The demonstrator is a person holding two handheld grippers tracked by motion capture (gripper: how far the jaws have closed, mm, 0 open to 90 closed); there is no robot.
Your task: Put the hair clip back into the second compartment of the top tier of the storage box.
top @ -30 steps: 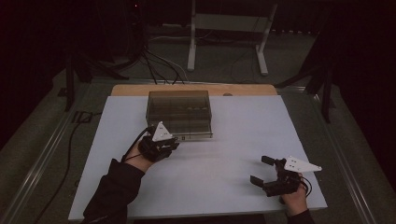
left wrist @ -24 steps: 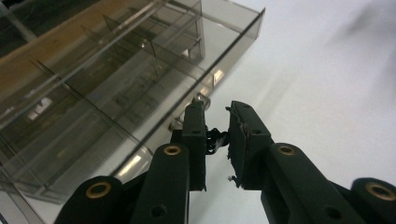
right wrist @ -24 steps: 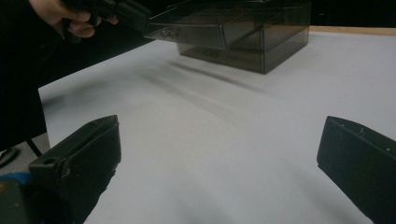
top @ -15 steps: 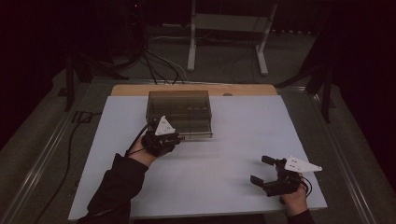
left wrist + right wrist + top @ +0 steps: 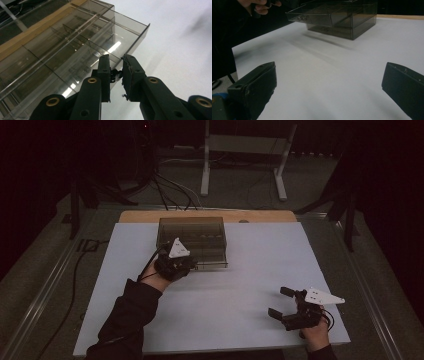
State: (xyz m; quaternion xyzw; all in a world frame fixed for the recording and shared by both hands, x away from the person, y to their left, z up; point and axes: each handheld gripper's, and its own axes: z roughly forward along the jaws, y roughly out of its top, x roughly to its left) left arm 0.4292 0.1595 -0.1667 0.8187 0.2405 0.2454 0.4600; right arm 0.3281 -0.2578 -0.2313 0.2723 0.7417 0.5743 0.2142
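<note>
Since the earlier frame, the left gripper (image 5: 189,263) has reached the smoked plastic drawer box (image 5: 192,240) at the far counter (image 5: 240,285); fingers (image 5: 132,75) narrow around a drawer knob. Pull straight, slowly. Right gripper (image 5: 282,304) waits wide, near right.

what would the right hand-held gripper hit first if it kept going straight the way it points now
Probably nothing nearby: the right hand-held gripper faces bare white table. Farther along sits the smoky plastic drawer box, likely the first thing met, though depth is hard to judge.
</note>
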